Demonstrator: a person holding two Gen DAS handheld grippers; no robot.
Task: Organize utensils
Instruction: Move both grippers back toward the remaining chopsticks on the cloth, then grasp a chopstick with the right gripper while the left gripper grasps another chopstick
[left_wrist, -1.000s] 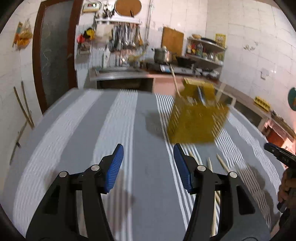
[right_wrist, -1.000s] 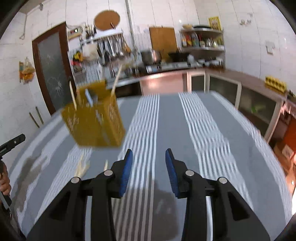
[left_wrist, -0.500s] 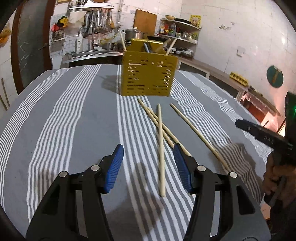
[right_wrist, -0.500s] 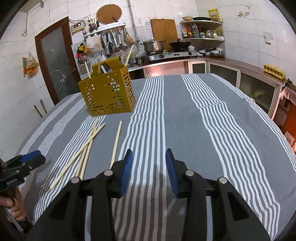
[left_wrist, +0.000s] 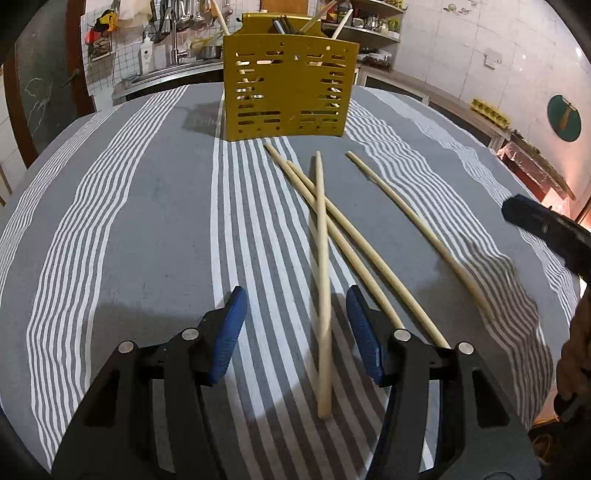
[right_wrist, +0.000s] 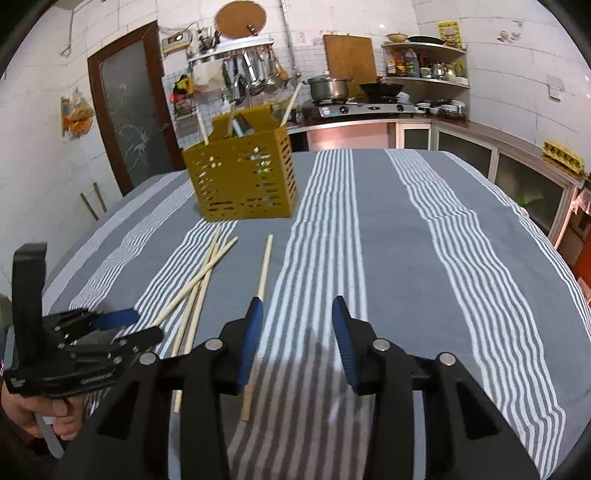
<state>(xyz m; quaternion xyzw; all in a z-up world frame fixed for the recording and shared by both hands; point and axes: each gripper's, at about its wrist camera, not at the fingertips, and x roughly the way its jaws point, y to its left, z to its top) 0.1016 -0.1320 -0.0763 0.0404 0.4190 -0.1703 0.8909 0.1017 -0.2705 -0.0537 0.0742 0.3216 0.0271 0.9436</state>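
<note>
Several wooden chopsticks lie loose on the striped tablecloth (right_wrist: 406, 258) in front of a yellow slotted utensil caddy (left_wrist: 288, 85) that holds more utensils. My left gripper (left_wrist: 295, 310) is open and low over the cloth. One chopstick (left_wrist: 322, 258) runs between its blue pads untouched and crosses two others (left_wrist: 354, 243). A lone chopstick (left_wrist: 417, 225) lies further right. In the right wrist view my right gripper (right_wrist: 297, 314) is open with only cloth between its pads, and that lone chopstick (right_wrist: 264, 266) passes just behind its left finger. The caddy (right_wrist: 243, 181) stands beyond.
The left gripper (right_wrist: 140, 325) and the hand (right_wrist: 33, 410) holding it show at the lower left of the right wrist view. A kitchen counter with a stove (right_wrist: 365, 109), pots and hanging utensils lines the far wall. A door (right_wrist: 129, 110) stands at the back left.
Both grippers came forward and down toward the table. The chopsticks came into view, and the left gripper now straddles one of them. Neither gripper's opening has visibly changed.
</note>
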